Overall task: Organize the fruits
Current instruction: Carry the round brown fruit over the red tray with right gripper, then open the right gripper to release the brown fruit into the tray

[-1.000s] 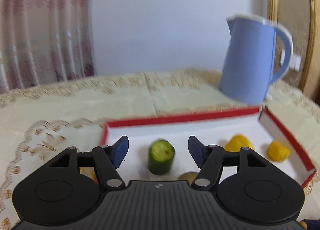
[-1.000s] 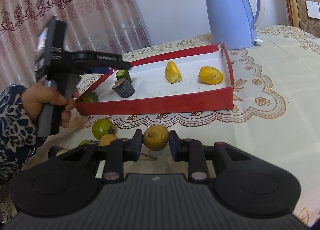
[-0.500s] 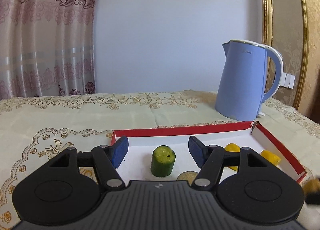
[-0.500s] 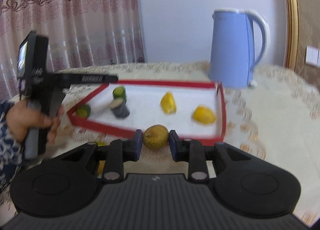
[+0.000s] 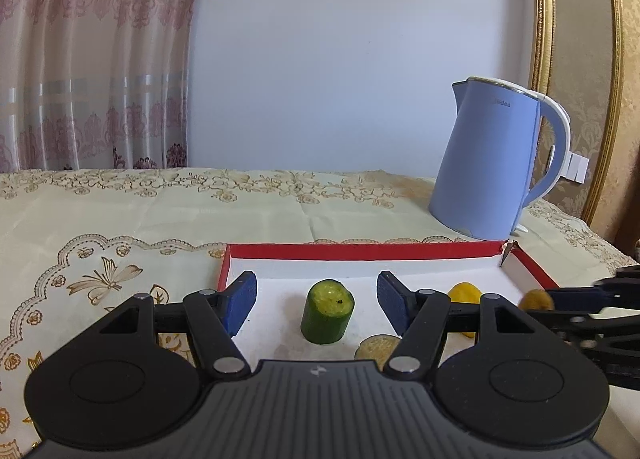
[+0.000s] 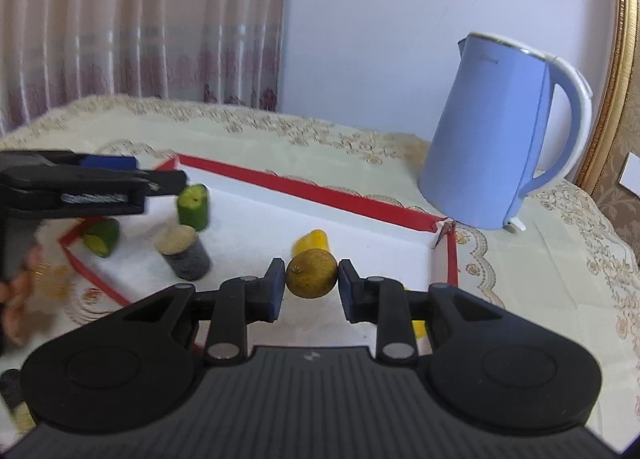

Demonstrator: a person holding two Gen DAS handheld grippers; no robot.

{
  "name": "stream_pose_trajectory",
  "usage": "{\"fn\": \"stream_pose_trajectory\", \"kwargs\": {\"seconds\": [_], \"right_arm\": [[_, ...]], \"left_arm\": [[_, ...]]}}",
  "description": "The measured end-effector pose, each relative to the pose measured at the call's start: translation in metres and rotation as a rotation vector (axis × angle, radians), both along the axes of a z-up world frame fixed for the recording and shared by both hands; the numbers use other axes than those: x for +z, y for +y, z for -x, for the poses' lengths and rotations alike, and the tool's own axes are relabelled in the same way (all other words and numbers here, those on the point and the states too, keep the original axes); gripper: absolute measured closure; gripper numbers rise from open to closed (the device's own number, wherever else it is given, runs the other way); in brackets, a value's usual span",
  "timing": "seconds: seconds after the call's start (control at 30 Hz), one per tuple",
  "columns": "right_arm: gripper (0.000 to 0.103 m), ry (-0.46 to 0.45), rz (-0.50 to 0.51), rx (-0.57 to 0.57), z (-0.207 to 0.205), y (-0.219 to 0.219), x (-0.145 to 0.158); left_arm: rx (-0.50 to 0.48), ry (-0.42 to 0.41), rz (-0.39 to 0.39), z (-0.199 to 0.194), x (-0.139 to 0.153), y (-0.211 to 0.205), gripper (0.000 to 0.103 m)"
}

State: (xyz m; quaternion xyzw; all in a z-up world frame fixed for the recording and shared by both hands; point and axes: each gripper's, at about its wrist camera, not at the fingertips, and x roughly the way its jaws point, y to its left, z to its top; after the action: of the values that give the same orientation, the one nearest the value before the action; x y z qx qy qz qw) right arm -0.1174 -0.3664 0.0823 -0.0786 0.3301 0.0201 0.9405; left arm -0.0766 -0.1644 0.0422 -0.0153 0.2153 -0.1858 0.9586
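A red-rimmed white tray point(image 6: 320, 193) holds an upright cucumber piece point(image 6: 193, 207), a second one lying down point(image 6: 102, 237), a dark-skinned chunk point(image 6: 184, 253) and a yellow piece point(image 6: 314, 241). My right gripper point(image 6: 311, 279) is shut on a round brownish-yellow fruit point(image 6: 311, 274), held over the tray's near right part. In the left wrist view my left gripper point(image 5: 316, 303) stands open above the tray point(image 5: 360, 251). The upright cucumber piece point(image 5: 327, 317) stands between and beyond its fingers, untouched. The held fruit point(image 5: 536, 301) shows at the right edge.
A blue electric kettle point(image 6: 492, 139) stands behind the tray's far right corner. A patterned cream tablecloth point(image 5: 120, 219) covers the table. A person's hand point(image 6: 16, 299) holds the left gripper's handle. Dark and yellow bits lie off the tray at the lower left point(image 6: 12, 391).
My right gripper has lifted the round fruit off the cloth in front of the tray and carried it over the tray, entering the left wrist view. The left gripper has hardly moved.
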Motion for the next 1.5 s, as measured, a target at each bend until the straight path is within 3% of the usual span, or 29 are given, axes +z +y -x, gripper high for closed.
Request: {"fn": "stream_pose_trajectory", "kwargs": {"seconds": [0.5, 1.5], "right_arm": [[0.076, 0.078, 0.051, -0.066, -0.043, -0.021, -0.03], [0.076, 0.093, 0.065, -0.062, -0.054, -0.02, -0.04]], "left_arm": [[-0.008, 0.014, 0.016, -0.002, 0.001, 0.002, 0.037], [-0.013, 0.016, 0.012, -0.003, 0.0, 0.001, 0.037]]}}
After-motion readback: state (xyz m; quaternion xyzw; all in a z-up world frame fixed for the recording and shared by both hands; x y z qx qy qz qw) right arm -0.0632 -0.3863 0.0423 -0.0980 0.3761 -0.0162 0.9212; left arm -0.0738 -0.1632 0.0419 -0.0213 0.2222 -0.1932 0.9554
